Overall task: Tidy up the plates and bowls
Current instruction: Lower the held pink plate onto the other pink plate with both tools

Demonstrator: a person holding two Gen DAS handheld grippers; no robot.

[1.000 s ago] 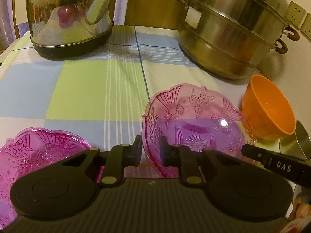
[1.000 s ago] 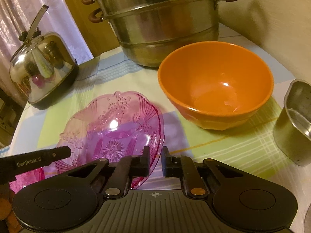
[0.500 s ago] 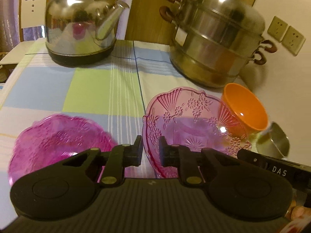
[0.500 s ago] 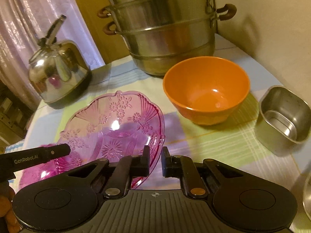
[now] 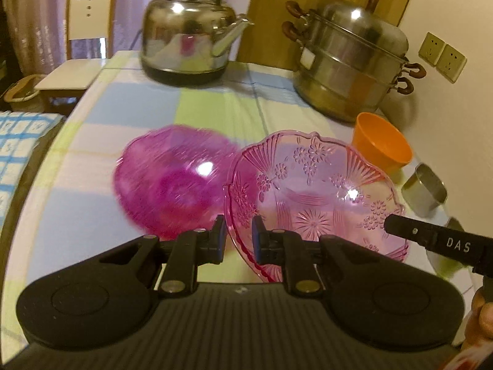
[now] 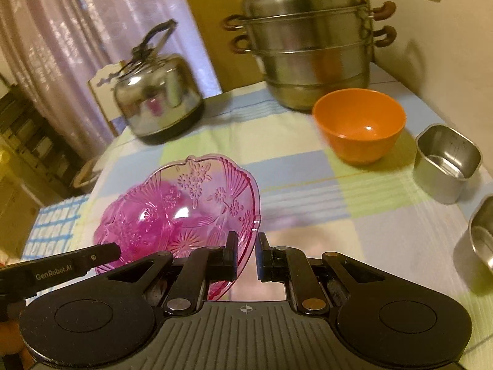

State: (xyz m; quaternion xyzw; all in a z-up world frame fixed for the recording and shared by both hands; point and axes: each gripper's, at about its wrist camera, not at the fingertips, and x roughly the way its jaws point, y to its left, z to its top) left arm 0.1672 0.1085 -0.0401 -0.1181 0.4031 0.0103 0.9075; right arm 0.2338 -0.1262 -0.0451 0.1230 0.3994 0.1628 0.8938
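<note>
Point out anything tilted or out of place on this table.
The clear pink glass dish is tilted, lifted off the tablecloth, its rim pinched by the left gripper and right gripper. Nothing looks spilled or broken.

Surface: table under a pastel checked cloth [image 6: 295, 185] in blue, green and white.
Far edge: dome-shaped steel kettle [image 5: 185, 46]; tiered steel steamer pot with brown handles [image 6: 311, 52].
Right side: round orange plastic bowl [image 6: 359, 123]; small rectangular steel cup [image 6: 446, 163].
Left-centre: magenta patterned dish [image 5: 172, 182], blurred.
</note>
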